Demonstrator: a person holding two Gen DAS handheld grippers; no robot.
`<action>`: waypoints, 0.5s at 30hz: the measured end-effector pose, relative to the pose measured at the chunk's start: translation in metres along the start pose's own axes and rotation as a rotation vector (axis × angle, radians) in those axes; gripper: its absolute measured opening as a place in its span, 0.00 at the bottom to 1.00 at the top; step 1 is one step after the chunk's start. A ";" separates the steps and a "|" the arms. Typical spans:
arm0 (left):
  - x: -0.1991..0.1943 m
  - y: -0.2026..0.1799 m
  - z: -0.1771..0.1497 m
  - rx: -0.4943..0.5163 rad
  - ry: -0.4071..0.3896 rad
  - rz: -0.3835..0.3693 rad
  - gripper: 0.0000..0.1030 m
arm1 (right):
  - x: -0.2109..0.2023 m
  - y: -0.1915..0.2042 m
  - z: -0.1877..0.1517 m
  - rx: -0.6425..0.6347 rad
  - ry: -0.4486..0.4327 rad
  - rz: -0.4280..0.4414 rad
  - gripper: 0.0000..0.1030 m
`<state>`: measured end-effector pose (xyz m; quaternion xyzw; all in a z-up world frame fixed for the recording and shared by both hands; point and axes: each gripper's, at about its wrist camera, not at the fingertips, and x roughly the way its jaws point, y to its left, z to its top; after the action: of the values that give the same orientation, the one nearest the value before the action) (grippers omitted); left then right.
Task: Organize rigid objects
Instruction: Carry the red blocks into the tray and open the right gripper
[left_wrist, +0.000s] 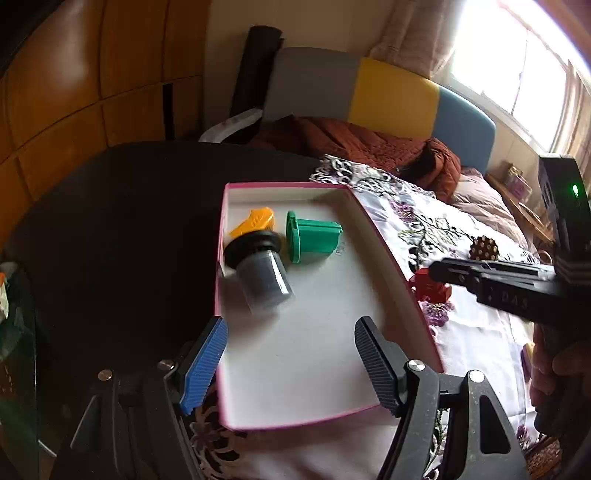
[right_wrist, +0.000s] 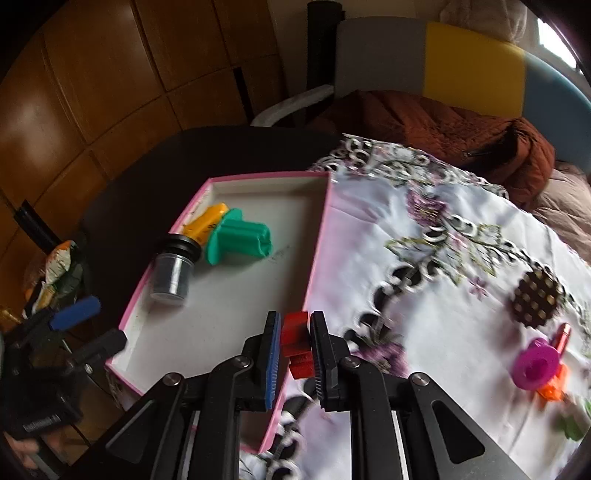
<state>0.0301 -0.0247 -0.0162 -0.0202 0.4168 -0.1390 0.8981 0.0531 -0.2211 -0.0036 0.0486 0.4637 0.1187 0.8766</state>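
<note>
Red plastic is what the right claw (right_wrist: 293, 345) carries: a small red block (right_wrist: 295, 341) is pinched between the two ribbed fingers, and it sits just at the right wall of the pink-edged box (right_wrist: 317, 254), above the tablecloth (right_wrist: 406, 280) and not yet over the white floor of the box. From the left wrist view the same block (left_wrist: 430, 288) shows outside that wall, very near it. So the relation that matters is simple — the box lies to the left of the held block, just over the rim. I judge that the next move is a short carry to the left across the wall, then a release.

The long axis of the box runs away from the cameras, toward the far end where three things already lie: a green flanged piece (right_wrist: 236, 238), a yellow piece (right_wrist: 207, 221) behind it, and a small clear jar with a black cap (right_wrist: 173, 273) on its side. The near half of the floor is free, and this is the part nearest to the right claw.

The left claw (left_wrist: 291, 365) is wide open and holds nothing; it hangs over the near end of the box, its fingers on both sides of the near wall. It is close to the drop place, so the block could fall near its fingers.

Further right on the cloth — well apart from the box — wait a brown perforated disc (right_wrist: 535, 297) and a magenta ring-shaped piece (right_wrist: 535, 363).
</note>
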 end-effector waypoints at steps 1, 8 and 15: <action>0.000 0.002 0.000 -0.007 0.000 0.003 0.71 | 0.002 0.005 0.004 -0.005 -0.001 0.009 0.16; 0.000 0.023 0.000 -0.053 -0.008 0.020 0.71 | 0.003 0.019 0.020 -0.009 -0.048 0.004 0.14; 0.002 0.038 -0.001 -0.096 -0.012 0.035 0.71 | 0.011 0.016 0.026 0.044 -0.016 0.109 0.15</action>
<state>0.0392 0.0118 -0.0245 -0.0568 0.4179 -0.1030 0.9008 0.0778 -0.2019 0.0051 0.0941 0.4559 0.1557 0.8712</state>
